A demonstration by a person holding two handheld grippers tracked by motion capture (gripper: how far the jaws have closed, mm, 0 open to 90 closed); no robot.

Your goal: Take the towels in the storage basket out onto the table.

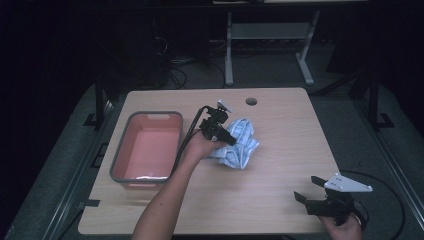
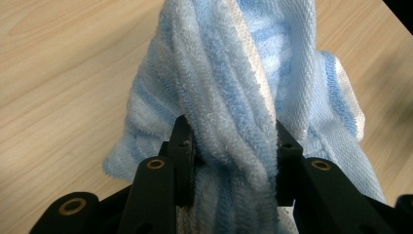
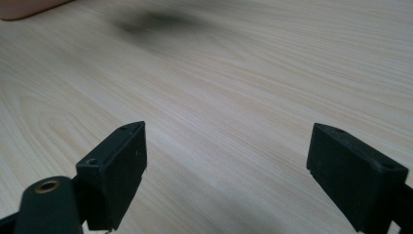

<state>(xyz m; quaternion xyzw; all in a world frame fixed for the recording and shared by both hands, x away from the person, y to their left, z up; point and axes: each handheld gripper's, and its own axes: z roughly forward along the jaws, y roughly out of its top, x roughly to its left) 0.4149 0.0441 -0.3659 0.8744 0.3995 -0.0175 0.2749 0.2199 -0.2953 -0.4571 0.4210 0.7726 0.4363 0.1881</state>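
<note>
1. High view: I have my left tool (image 1: 226,135) closed on the one blue-and-white striped towel (image 1: 240,142), which lies bunched on the table (image 1: 280,165) right under and just ahead of that tool. One pink bin with a grey rim (image 1: 147,147) sits to the tool's left, near but apart from the towel. My right tool (image 1: 307,192) waits at the near right edge of the table, well apart from the towel, jaws spread and empty. Count: one towel, one bin, two tools, one table.

2. Left gripper view: the left tool (image 2: 234,146) pinches a thick twisted fold of the towel (image 2: 234,83) between its jaws, and the rest of the cloth rises ahead and spills to both sides. I judge the risk here is that I hold only a ridge of loose pile; if I lift fast, the fold may slide out, or the hanging part may drag across the table (image 2: 58,73) and catch on the bin rim.

3. Right gripper view: the right tool (image 3: 224,161) stands wide open over bare wood of the table (image 3: 219,73), gripping nothing. A corner of the bin (image 3: 27,7) shows far ahead to its left. If I swing this tool in carelessly, I could knock the left tool or tug the towel loose.
</note>
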